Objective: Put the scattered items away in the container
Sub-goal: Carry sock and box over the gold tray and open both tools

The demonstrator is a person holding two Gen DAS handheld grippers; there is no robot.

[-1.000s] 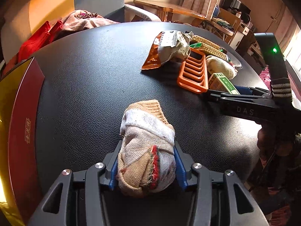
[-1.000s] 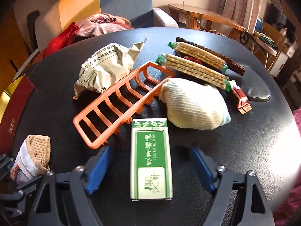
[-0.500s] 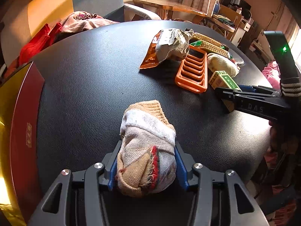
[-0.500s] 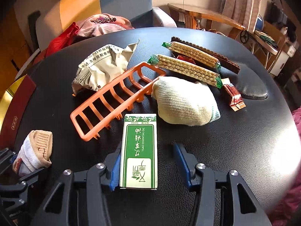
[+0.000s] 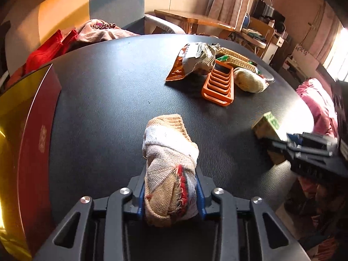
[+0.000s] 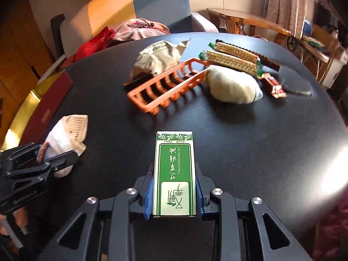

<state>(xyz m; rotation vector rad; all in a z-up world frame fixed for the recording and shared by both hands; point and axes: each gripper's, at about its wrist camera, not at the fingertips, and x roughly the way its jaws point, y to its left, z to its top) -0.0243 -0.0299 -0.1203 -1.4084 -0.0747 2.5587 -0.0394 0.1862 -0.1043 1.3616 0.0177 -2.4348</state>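
The left gripper (image 5: 170,192) is clamped on a rolled sock (image 5: 169,165), its blue pads pressed into the cloth on both sides; the right gripper (image 6: 174,193) is clamped on a green and white box (image 6: 174,174), held by its long sides with most of its length sticking out forward. Both things appear to be lifted clear of the black counter (image 5: 104,100), though how far clear I cannot tell.

The step in hand looks like carrying both to the container; the likeliest one is the red and gold box (image 5: 32,143), left of the sock at the counter's edge. To do it well: keep both grips firm, since the sock is soft and can slip while the carton is smooth; bring the left gripper over the red wall first, being nearer; let the right one follow without crossing it; release only once each thing is over the inside.

Counted beyond the sock, around the orange rack (image 6: 165,87): one rack; one crumpled snack bag (image 6: 158,56) just behind it; one cream sock bundle (image 6: 232,87) touching its right end; two wafer packs (image 6: 230,59) behind that bundle; one small red wrapper (image 6: 274,86) to its right; one dark flat strip behind the wafers; two socks in all, one box.
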